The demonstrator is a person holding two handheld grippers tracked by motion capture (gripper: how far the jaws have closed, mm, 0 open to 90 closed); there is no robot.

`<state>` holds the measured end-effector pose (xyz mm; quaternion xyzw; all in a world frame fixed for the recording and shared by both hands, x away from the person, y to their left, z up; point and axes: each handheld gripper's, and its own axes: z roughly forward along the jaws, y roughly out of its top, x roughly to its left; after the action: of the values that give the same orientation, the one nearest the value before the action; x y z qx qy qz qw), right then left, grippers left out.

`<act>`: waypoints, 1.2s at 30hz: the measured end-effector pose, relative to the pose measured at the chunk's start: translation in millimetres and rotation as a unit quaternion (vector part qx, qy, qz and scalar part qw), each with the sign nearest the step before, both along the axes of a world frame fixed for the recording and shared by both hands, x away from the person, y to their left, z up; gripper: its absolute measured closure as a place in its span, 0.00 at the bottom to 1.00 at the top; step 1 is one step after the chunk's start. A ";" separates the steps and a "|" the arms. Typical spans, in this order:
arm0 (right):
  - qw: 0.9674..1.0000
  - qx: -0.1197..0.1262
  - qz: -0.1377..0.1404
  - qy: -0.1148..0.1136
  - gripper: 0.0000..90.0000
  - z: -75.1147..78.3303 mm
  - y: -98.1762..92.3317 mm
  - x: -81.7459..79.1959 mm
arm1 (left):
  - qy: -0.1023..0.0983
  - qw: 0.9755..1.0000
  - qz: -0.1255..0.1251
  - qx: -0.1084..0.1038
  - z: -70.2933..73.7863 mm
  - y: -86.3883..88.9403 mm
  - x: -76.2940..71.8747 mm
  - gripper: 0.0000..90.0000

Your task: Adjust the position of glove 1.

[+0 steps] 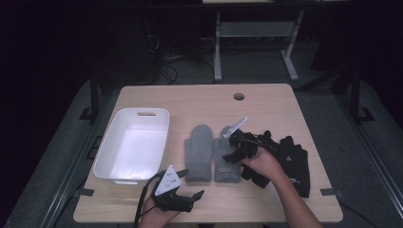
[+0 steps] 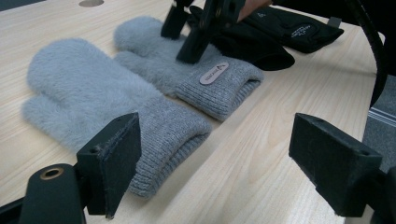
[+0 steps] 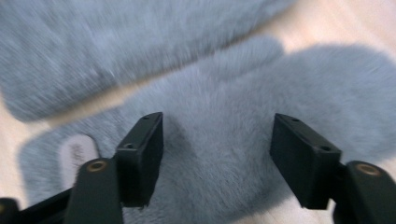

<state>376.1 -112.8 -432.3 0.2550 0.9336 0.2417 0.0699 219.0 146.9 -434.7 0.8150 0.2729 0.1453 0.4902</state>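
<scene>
Two grey fuzzy mittens lie side by side mid-table, the left mitten (image 1: 198, 152) (image 2: 93, 93) and the right mitten (image 1: 223, 166) (image 2: 224, 88) with a small label near its cuff. My right gripper (image 1: 233, 154) (image 3: 217, 154) points down onto the right mitten. Its jaws stand apart with the fur between them, and the pads do not press on it. The left gripper view also shows that gripper's fingers (image 2: 189, 44) on the mitten. My left gripper (image 1: 191, 184) (image 2: 219, 158) rests open near the table's front edge, aimed at the mitten cuffs, with nothing between its jaws.
A white plastic bin (image 1: 110, 156) stands at the left of the table. A pair of black gloves (image 1: 294, 161) (image 2: 280, 32) lies right of the mittens, under the person's right hand. A cable hole (image 1: 239, 96) sits near the table's far edge.
</scene>
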 end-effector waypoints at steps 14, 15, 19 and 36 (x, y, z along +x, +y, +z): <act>0.999 0.015 -0.012 0.031 0.66 -15.0 -4.1 1.4 | -0.011 1.000 -0.009 0.007 2.8 -0.1 -4.0 0.19; 0.999 0.015 -0.012 0.031 0.66 -15.0 -4.1 1.4 | -0.011 1.000 -0.009 0.007 2.8 -0.1 -4.0 0.19; 0.998 0.035 -0.021 0.046 0.78 -16.0 -9.0 1.9 | -0.009 1.000 -0.009 0.011 2.2 -0.3 -3.7 0.19; 0.997 0.065 -0.018 0.027 0.92 -0.3 -17.6 -9.0 | -0.005 1.000 0.001 0.002 2.9 4.6 -1.8 0.19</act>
<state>367.1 -130.3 -432.7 0.2823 0.9127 0.2937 0.0320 217.3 151.5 -431.8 0.8150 0.2710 0.1505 0.4895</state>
